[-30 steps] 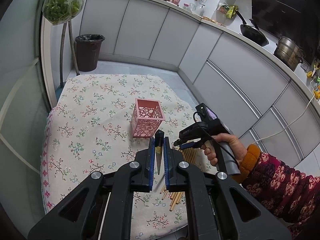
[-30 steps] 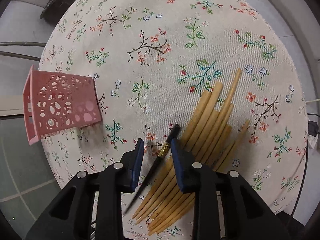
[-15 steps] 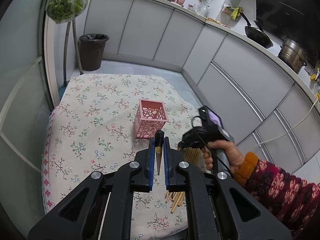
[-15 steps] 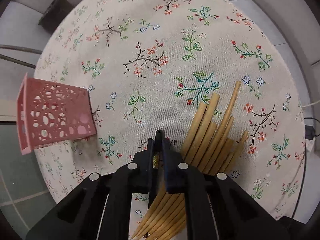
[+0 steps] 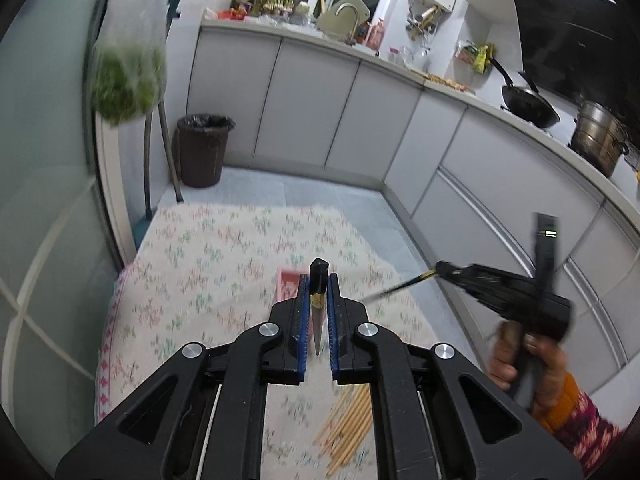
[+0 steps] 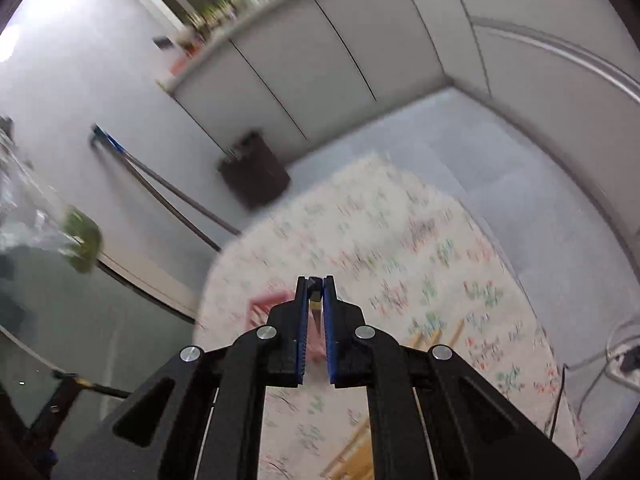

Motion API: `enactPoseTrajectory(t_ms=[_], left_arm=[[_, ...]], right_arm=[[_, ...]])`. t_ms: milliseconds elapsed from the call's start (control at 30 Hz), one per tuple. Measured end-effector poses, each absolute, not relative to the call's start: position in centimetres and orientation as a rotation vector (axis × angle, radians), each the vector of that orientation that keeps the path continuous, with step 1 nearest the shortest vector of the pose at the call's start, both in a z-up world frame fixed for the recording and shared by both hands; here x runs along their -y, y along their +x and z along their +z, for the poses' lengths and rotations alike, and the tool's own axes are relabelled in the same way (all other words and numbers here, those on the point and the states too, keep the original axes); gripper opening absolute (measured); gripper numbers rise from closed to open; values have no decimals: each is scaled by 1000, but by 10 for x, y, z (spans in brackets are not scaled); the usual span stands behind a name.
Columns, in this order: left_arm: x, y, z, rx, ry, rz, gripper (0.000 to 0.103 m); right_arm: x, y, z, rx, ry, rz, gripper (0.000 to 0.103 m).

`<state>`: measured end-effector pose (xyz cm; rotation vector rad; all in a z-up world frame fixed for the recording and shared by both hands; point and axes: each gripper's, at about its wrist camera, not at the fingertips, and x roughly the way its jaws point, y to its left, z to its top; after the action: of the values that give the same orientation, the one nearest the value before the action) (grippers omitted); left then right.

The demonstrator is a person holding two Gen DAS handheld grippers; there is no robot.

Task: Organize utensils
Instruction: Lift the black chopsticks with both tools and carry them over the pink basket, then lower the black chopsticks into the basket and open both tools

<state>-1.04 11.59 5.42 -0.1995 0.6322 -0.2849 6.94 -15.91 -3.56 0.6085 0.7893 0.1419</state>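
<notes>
My left gripper (image 5: 318, 280) is shut on a black chopstick (image 5: 318, 304) with a gold band, held above the floral table. My right gripper (image 6: 315, 282) is shut on a second black chopstick (image 6: 315, 300); in the left wrist view it (image 5: 444, 269) is lifted high at the right with the chopstick (image 5: 400, 289) slanting down to the left. The pink perforated holder (image 5: 289, 284) stands on the table just beyond my left fingers and shows blurred in the right wrist view (image 6: 268, 304). A bundle of wooden chopsticks (image 5: 348, 420) lies on the cloth near the front edge.
The round table has a floral cloth (image 5: 208, 264). A dark waste bin (image 5: 205, 150) stands on the floor by white cabinets (image 5: 304, 100). A bag of greens (image 5: 128, 80) hangs at left. A wok (image 5: 528, 104) and pot (image 5: 596, 136) sit on the counter.
The right gripper closed on the black chopstick beside the wooden bundle and lifted it off the table, tilting upward. The left gripper rose and tilted up, still holding its chopstick.
</notes>
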Motion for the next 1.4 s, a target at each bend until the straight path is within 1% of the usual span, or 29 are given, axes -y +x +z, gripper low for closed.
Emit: enactPoseTrajectory(t_ms=[133,200,400,600,667,800,967,1133,1333,1367,1400], left_arm=[[-99,13,72,-594,-178,-246,8],[-91,28,75,-589,-169,-235,8],[-75,67,57,-632,-136,-184,8],[-78,96,15,-714,-153,-161,9],[-84,102,7,-745,-182,-161,12],[-95,98,12,-719,-218,-141,21],[-109,91,22,-671,-245,-91,24],[-116,83,33,-634,-265,-86,32],[-112,86,31,-651,-241,-76,35],[-112,85,29,-654,-240,-77,35],[-111,85,29,-654,-236,-76,37]], right_arm=[[169,76,8,-681,643,192,7],[170,79,21,-653,650,217,8],[166,85,42,-607,637,252,8],[158,101,30,-630,625,251,8],[153,106,25,-638,598,233,8],[142,115,14,-663,567,214,8],[130,121,6,-673,537,201,7],[115,126,1,-677,494,197,8],[91,133,-19,-711,439,213,8],[87,134,-23,-724,432,232,11],[84,134,-25,-731,423,237,12]])
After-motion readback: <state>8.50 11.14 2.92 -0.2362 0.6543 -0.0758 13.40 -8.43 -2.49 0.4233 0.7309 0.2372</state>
